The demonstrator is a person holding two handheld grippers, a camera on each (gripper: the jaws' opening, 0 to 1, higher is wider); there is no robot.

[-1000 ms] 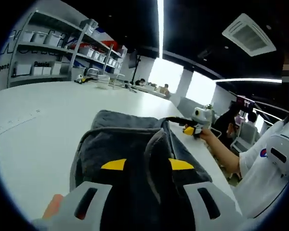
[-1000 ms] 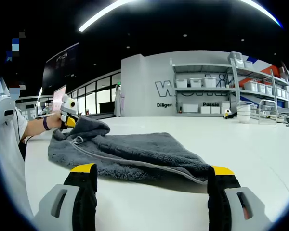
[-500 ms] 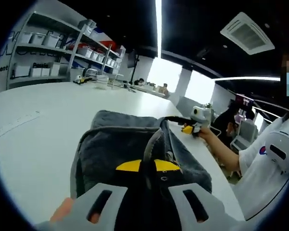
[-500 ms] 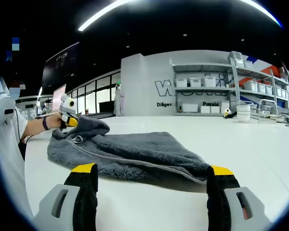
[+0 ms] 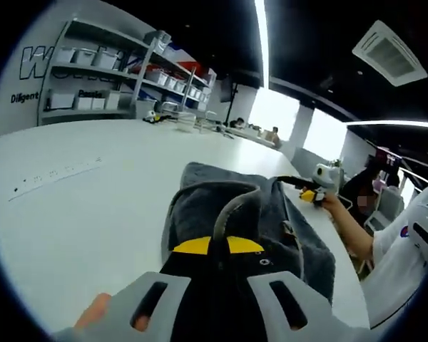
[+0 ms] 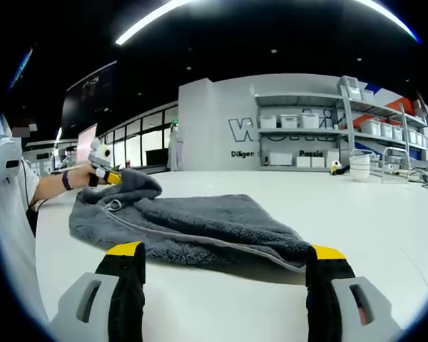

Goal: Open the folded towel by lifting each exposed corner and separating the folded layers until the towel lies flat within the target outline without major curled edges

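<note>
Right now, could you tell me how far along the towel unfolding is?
Early stage. Done: the left gripper is shut on a raised corner of the grey towel. In hand: lifting that corner. Left: the right gripper is open short of the near edge, and the towel lies folded and bunched on the white table.

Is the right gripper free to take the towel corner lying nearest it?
Probably yes. The right gripper is open, its jaws wide apart, and only bare white table lies before the grey towel's near corner.

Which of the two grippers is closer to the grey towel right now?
Left. The left gripper is clamped on a towel fold; the right gripper sits open just short of its near edge.
</note>
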